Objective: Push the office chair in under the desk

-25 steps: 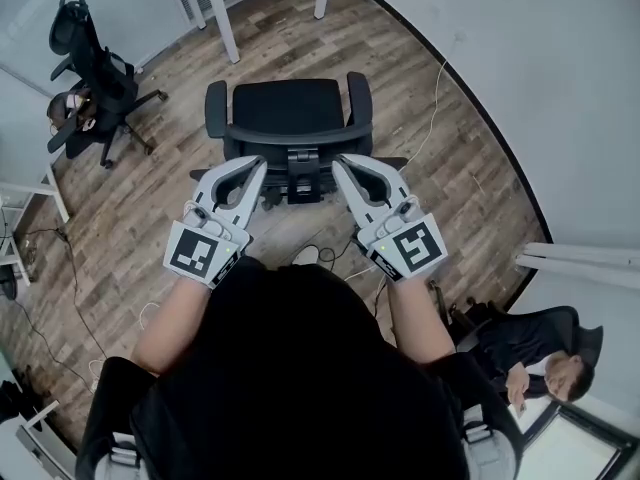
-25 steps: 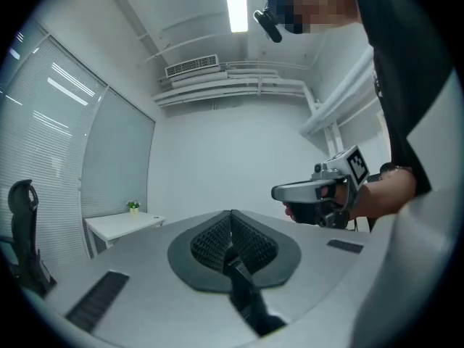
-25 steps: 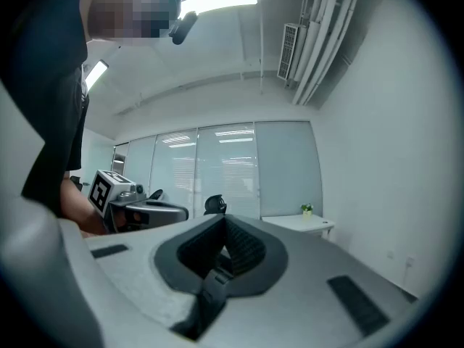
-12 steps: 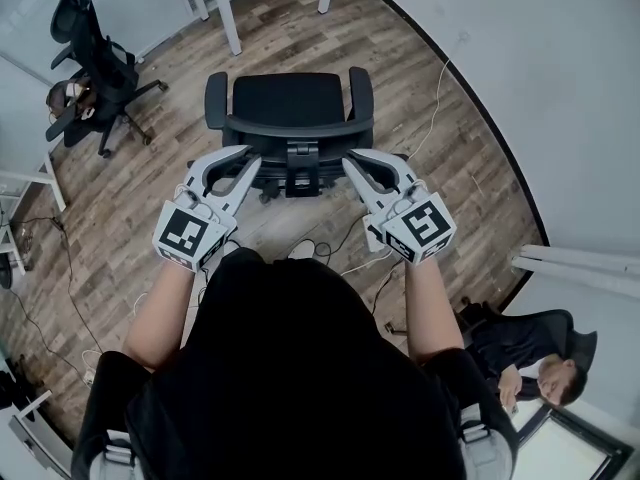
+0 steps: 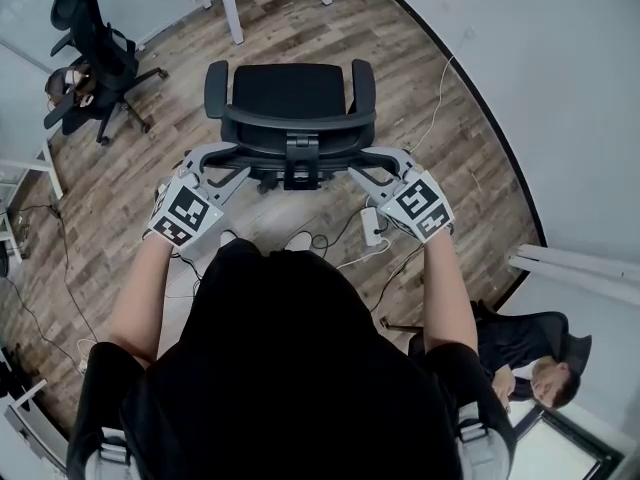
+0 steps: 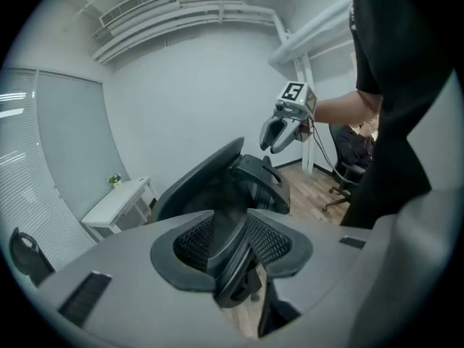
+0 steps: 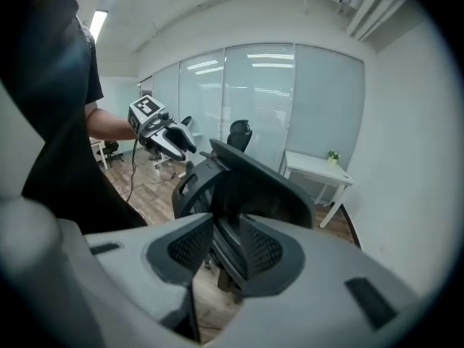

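Note:
The black office chair [image 5: 290,93] stands on the wood floor, its backrest [image 5: 300,128] turned toward me and its seat facing the white desk [image 5: 229,13]. My left gripper [image 5: 243,161] is at the backrest's left side and my right gripper [image 5: 357,163] at its right side. Both sets of jaws are opening. In the left gripper view the backrest's edge [image 6: 230,194] shows in the gap of the left gripper [image 6: 232,249]. The right gripper view shows the same edge [image 7: 250,180] in the gap of the right gripper [image 7: 217,249]. I cannot tell whether the pads touch it.
A second black chair [image 5: 90,58] stands at the far left by a white table [image 5: 25,183]. Cables and a power strip [image 5: 368,226] lie on the floor near my feet. The curved wall [image 5: 520,98] runs along the right, with a seated person [image 5: 530,358] at the lower right.
Both grippers have moved forward and apart, from close together in front of me to either side of the backrest. Their jaws have gone from shut to parted.

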Tool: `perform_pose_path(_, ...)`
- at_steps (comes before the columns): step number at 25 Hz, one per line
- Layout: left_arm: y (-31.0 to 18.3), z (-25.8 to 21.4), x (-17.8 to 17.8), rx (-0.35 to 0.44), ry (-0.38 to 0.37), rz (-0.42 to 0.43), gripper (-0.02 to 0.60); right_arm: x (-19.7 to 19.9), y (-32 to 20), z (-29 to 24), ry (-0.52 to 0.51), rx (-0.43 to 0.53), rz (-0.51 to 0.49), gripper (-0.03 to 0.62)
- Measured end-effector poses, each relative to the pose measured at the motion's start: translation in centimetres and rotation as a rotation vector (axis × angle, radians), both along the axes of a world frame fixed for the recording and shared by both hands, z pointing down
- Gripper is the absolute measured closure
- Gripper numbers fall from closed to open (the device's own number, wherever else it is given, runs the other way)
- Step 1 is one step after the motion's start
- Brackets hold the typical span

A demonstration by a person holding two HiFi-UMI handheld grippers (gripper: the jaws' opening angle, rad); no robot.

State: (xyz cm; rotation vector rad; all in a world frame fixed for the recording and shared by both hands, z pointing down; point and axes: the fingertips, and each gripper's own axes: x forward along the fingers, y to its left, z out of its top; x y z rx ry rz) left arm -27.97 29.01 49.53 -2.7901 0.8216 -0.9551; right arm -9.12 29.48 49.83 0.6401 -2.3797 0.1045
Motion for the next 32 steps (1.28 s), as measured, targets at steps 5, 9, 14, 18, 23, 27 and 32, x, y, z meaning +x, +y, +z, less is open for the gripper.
perform_pose_path(5,0.0,2.5,-0.4,-0.042,-0.153,0.075,0.439,0.1,-0.4,2.0,0.097,-0.034,-0.055,0.471)
perform_pose_path(9,0.4,4.3,-0.2,-0.113,-0.232,0.137,0.425,0.2,-0.4,3.6,0.205,-0.058,-0.120,0.448)
perform_pose_path(14,0.7,6.0,-0.1,-0.151,-0.365,0.205,0.416,0.8,-0.7,5.6,0.407,-0.051,-0.227,0.421)
perform_pose_path(18,0.5,7.6,-0.5,-0.182,-0.467,0.248,0.407,1.7,-1.0,7.8,0.588,-0.046,-0.315,0.419)
perform_pose_path(23,0.4,9.7,-0.9,-0.204,-0.582,0.287,0.407,2.1,-1.2,10.0,0.725,-0.060,-0.405,0.421)
perform_pose_path(27,0.3,11.3,-0.9,-0.219,-0.644,0.305,0.407,1.8,-1.0,11.4,0.775,-0.066,-0.448,0.422)
perform_pose_path(32,-0.3,12.7,-0.8,-0.180,-0.724,0.324,0.430,1.6,-1.1,12.2,0.820,-0.043,-0.465,0.462)
